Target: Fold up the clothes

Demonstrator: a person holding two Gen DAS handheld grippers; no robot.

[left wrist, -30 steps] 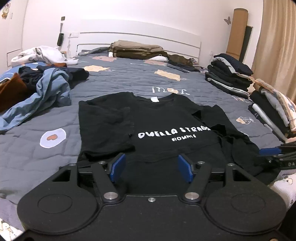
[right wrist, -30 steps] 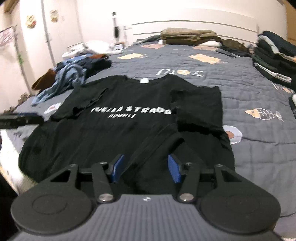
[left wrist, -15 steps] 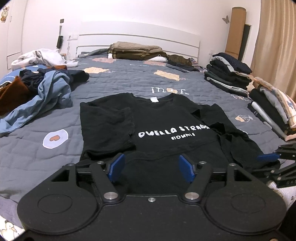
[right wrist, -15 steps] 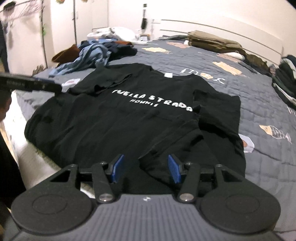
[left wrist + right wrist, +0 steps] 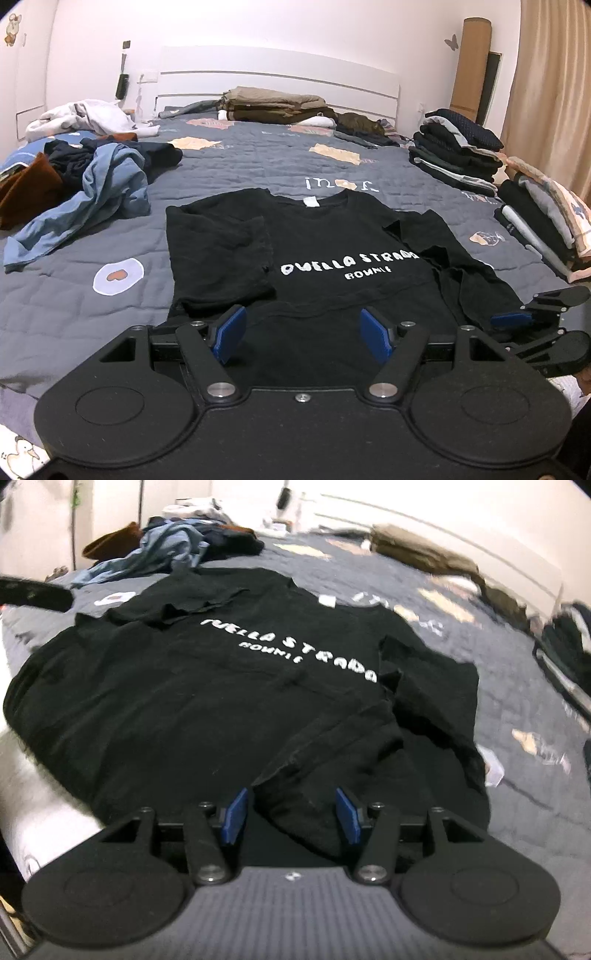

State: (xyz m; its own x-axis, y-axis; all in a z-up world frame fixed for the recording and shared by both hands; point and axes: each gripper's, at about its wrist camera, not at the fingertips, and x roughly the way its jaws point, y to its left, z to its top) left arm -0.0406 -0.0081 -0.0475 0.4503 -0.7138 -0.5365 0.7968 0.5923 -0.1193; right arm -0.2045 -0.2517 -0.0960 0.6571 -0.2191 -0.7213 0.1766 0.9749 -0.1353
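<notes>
the black t-shirt [image 5: 332, 266] looks light and floppy, best pinched at its lower-frame hem, where the left gripper [image 5: 303, 334] and right gripper [image 5: 290, 814] gape empty.

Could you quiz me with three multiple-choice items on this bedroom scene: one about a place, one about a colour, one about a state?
1. Where does the crumpled light-blue garment lie in the left wrist view?
A. left of the black printed T-shirt
B. on top of it
C. right of it

2. What colour is the shirt's lettering?
A. red
B. white
C. yellow

3. How are the T-shirt's sleeves?
A. spread outward
B. folded inward over the body
C. rolled up

Answers: 1 A, it sits on the grey quilt at left; 2 B, white letters on black; 3 B, both sleeves lie over the chest.
</notes>
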